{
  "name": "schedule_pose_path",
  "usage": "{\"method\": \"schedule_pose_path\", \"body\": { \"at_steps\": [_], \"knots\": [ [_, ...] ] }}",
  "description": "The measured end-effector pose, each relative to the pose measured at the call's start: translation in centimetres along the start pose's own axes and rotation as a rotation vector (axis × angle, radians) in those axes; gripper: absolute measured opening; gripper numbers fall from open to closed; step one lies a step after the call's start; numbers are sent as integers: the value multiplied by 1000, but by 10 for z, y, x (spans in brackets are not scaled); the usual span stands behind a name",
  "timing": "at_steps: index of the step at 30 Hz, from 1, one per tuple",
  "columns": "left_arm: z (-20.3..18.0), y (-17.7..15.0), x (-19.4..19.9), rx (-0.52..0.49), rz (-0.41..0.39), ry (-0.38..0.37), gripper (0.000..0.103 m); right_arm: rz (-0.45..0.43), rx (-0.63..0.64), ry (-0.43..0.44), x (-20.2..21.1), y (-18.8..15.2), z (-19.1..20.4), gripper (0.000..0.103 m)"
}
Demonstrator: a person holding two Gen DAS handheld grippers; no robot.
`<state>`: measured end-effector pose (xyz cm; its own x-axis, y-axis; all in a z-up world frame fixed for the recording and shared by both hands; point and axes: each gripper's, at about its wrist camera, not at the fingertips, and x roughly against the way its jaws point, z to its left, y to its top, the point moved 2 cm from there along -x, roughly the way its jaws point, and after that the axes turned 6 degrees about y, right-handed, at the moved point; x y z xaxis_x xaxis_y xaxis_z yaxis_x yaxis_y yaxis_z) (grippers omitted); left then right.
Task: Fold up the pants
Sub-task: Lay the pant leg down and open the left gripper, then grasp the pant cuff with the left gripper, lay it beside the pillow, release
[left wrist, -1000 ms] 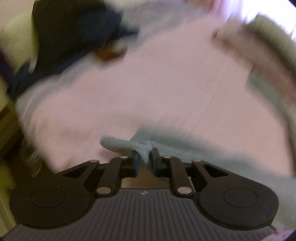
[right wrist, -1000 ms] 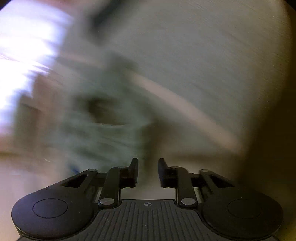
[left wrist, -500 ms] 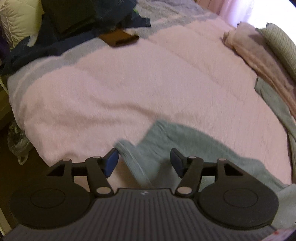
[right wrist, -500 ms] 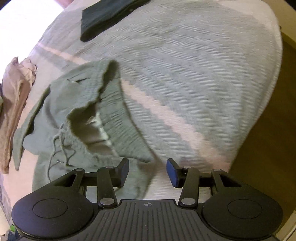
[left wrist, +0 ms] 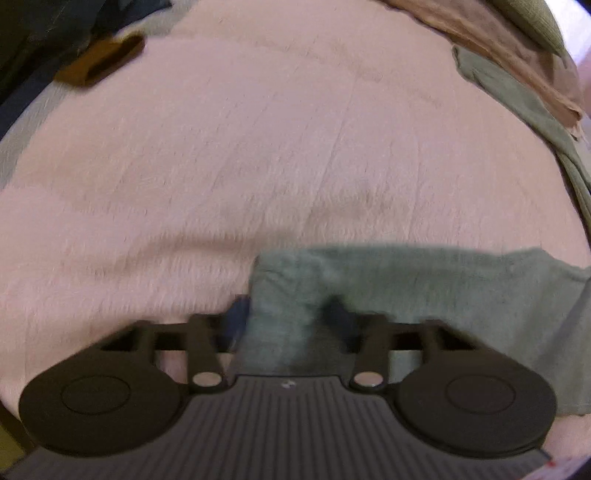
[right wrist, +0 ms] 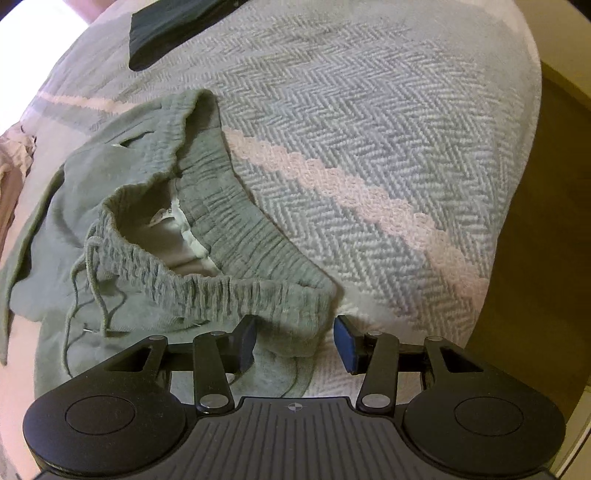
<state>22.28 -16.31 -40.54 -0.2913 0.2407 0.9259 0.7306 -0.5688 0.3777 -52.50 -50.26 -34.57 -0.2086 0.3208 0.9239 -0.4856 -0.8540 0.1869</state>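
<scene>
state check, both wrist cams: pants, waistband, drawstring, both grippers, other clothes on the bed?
pants: unfolded, spread on the bed
waistband: gaping open, corner between right gripper's pads
drawstring: untied, loose
pant leg cuff: flat, between left gripper's pads
left gripper: closing around cuff
right gripper: open, not gripping
dark garment: folded flat

Grey-green sweatpants spread loosely on the bed, elastic ribbed waistband gaping open toward the bed's edge, white label showing inside, drawstring trailing across the front, one leg's cuff end lying flat on the pink blanket
</scene>
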Motion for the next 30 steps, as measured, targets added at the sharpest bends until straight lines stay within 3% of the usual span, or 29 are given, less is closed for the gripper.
{"method": "schedule_pose_path", "body": {
  "at_steps": [2,5,7,9,12,14,15,17,19,21,24,27,30],
  "knots": [
    [2,13,10,-7,-51,8,26,-23,-1,-17,1,-3,4,44],
    [8,38,46,-51,-213,19,26,-57,-9,-21,10,-8,10,44],
    [18,55,56,-50,-268,22,26,-81,-14,-26,14,-13,17,44],
    [28,63,34,-53,-224,51,28,-102,-13,-20,16,-16,23,44],
    [16,65,-16,-173,-58,150,37,-135,-10,-55,22,-17,30,44],
    [11,69,-12,-212,-71,197,39,-160,0,-57,32,-13,32,44],
    [13,75,-7,-181,-73,195,42,-177,13,-60,38,-11,33,44],
    [27,83,4,-89,-66,204,60,-214,49,-83,50,-1,34,44],
    [43,95,8,-36,-78,343,54,-241,59,-97,57,11,33,44],
    [53,113,12,56,-77,404,54,-269,38,-87,60,26,32,44],
    [29,149,11,195,-106,243,56,-304,30,-83,52,55,36,45],
    [-53,189,-15,167,-108,17,61,-317,67,-90,33,84,52,46],
    [-147,222,-52,177,-94,-191,61,-334,92,-39,13,110,78,46]
  ]
}}
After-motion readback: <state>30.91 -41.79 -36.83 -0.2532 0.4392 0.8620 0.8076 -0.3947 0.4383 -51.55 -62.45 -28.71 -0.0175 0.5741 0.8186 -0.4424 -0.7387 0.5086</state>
